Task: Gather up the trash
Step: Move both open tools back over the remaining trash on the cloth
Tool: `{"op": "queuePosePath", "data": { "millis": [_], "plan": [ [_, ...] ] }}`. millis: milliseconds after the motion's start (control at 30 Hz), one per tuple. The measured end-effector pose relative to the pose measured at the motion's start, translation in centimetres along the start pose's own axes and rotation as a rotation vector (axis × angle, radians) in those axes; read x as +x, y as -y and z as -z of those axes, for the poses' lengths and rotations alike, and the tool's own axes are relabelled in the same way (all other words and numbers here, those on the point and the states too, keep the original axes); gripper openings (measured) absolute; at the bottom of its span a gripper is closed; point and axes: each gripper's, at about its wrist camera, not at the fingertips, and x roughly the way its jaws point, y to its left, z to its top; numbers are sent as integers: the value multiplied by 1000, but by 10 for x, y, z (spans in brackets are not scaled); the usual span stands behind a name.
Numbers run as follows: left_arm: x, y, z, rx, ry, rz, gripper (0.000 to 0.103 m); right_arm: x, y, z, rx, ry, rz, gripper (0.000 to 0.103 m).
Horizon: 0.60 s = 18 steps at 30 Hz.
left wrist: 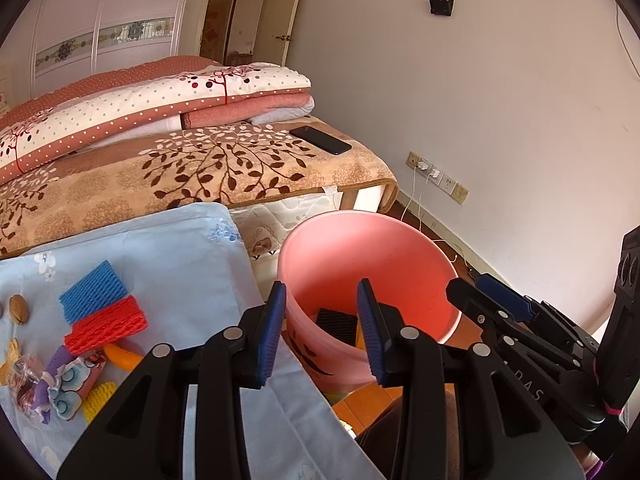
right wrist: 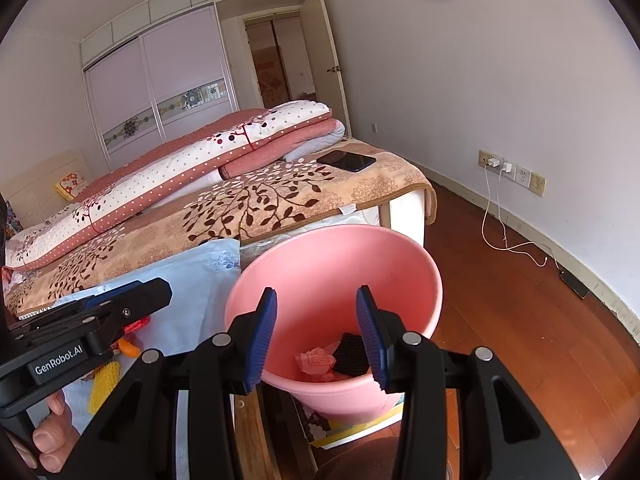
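My left gripper point(left wrist: 322, 332) stands open with nothing between its blue pads, above the near rim of a pink bucket point(left wrist: 360, 256). A black foam net point(left wrist: 338, 320) lies at the bucket's bottom. My right gripper point(right wrist: 316, 338) is open over the same bucket point(right wrist: 320, 272), empty; below it lie a crumpled pink wrapper point(right wrist: 316, 360) and the black foam net point(right wrist: 352, 354). On a light blue cloth point(left wrist: 180, 264) to the left lie a blue foam net point(left wrist: 94, 292), a red foam net point(left wrist: 106, 322), orange and yellow pieces and a candy wrapper point(left wrist: 68, 384).
A bed with a leaf-patterned blanket point(left wrist: 208, 168), folded quilts and a dark phone point(left wrist: 320, 140) stands behind the bucket. A charger cable point(right wrist: 500, 240) trails over the wooden floor point(right wrist: 520, 320) by the right wall. A hand point(right wrist: 52, 432) holds the left gripper's handle.
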Motion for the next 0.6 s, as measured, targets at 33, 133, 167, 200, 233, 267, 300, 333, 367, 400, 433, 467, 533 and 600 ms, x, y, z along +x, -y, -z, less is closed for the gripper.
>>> {"op": "queuePosePath", "data": {
  "millis": [33,133,167,200,233,267,300,333,367,400,433,467,533,600],
  "plan": [
    [-5,-2,2,3,7,-6,37,-2,-3,2,-7,-2,-5,41],
    [-18,-7,7,1,25,-22,37,-8,-12,6,-24,-7,-19,41],
    [-21,-9,9,-1,28,-25,37,-10,-15,8,-31,-7,-23,41],
    [-25,-10,10,-4,32,-30,37,-13,-19,9,-37,-6,-27,41],
    [-28,-12,12,-5,34,-35,37,-15,-22,10,-43,-6,-32,41],
    [-32,-13,14,-6,37,-38,37,-18,-25,12,-49,-6,-36,41],
    [-35,-14,16,-7,40,-44,37,-20,-28,13,-55,-6,-39,41],
    [-38,-15,18,-7,43,-51,37,-22,-31,14,-61,-5,-42,41],
    [-42,-17,20,-8,47,-57,37,-25,-34,16,-66,-5,-45,41],
    [-46,-18,23,-8,50,-63,37,-26,-37,17,-71,-7,-48,41],
    [-49,-20,26,-7,50,-71,37,-28,-39,18,-75,-8,-51,41],
    [-52,-21,29,-5,52,-79,37,-30,-42,20,-78,-9,-54,41],
    [-60,-24,36,3,55,-93,37,-35,-47,25,-79,-12,-67,41],
    [-68,-27,43,16,62,-111,37,-39,-53,30,-85,-13,-73,41]
  ]
}}
